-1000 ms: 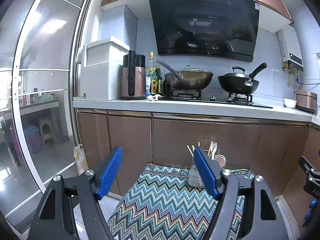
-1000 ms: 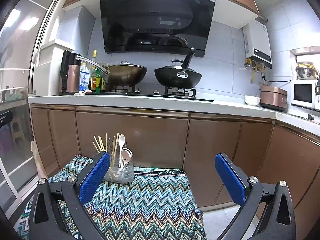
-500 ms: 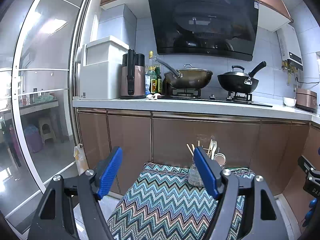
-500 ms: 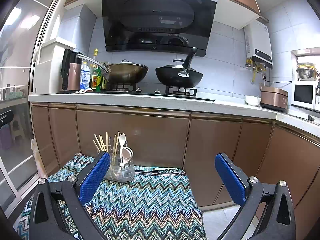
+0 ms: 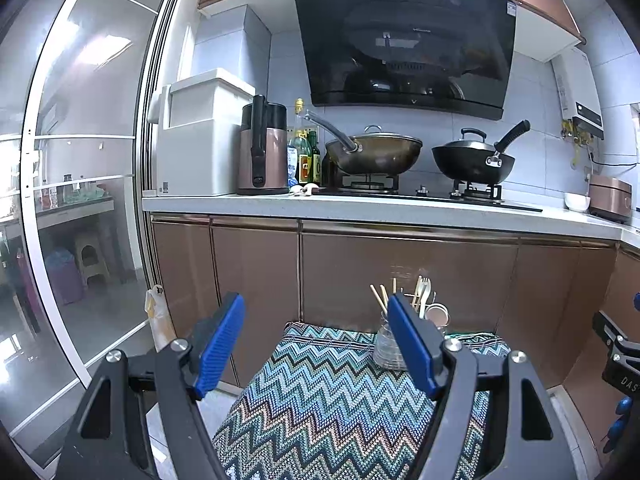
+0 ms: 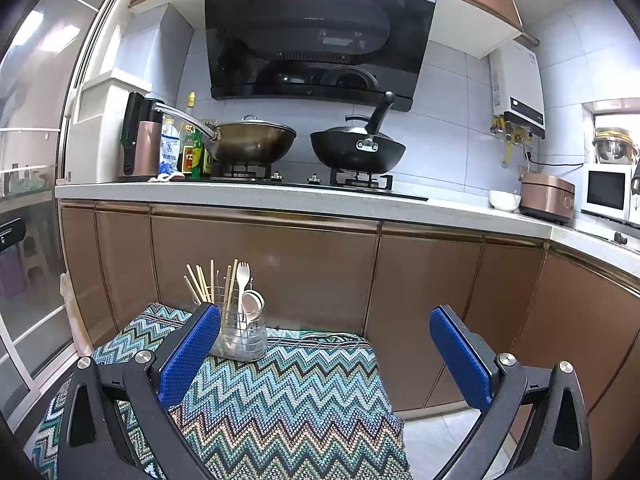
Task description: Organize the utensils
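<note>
A clear utensil holder (image 6: pixel 242 336) stands at the far edge of a table under a zigzag-patterned cloth (image 6: pixel 280 392). It holds several wooden chopsticks (image 6: pixel 202 284), a white fork (image 6: pixel 243 280) and a white spoon (image 6: pixel 252 304). In the left wrist view the holder (image 5: pixel 386 346) sits partly behind my right finger. My left gripper (image 5: pixel 316 344) is open and empty, above the cloth (image 5: pixel 332 392), short of the holder. My right gripper (image 6: pixel 324 352) is open and empty, with the holder just beyond its left finger.
Brown cabinet doors (image 6: pixel 280 264) stand right behind the table under a white counter (image 6: pixel 280 196) with two woks (image 6: pixel 356 152) on a stove. A glass sliding door (image 5: pixel 80 200) is at the left. Part of the other gripper (image 5: pixel 620 364) shows at the right edge.
Both views have shifted only slightly; the holder appears a little nearer in the right wrist view. Both grippers stay open.
</note>
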